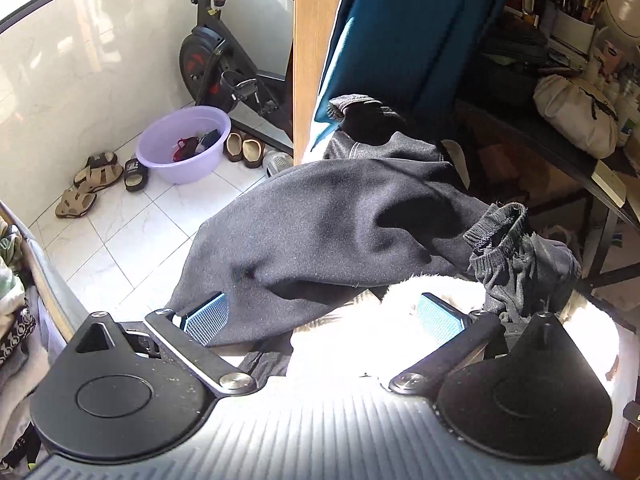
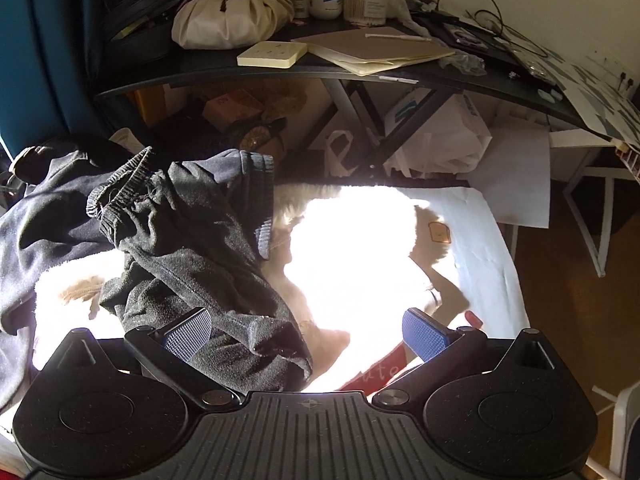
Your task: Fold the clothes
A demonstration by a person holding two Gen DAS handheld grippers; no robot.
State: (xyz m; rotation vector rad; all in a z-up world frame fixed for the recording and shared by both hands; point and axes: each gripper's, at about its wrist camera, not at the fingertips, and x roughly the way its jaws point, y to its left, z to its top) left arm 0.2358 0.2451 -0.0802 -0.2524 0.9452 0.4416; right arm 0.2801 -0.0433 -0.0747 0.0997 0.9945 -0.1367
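Two dark garments counted at frame centre: a black smooth garment (image 1: 320, 232) and a ribbed-waist garment (image 2: 192, 248), both laid on a white fleece (image 1: 436, 292). Left gripper (image 1: 322, 316) held apart, empty. Right gripper (image 2: 306, 334) held apart over the ribbed-waist garment's hem. One purple basin (image 1: 182, 148), upper left; "SMILE" read on a slipper (image 1: 135, 172).

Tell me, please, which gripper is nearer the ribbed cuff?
Right. The right gripper is just below the ribbed cuff; the left gripper sits off to its left.
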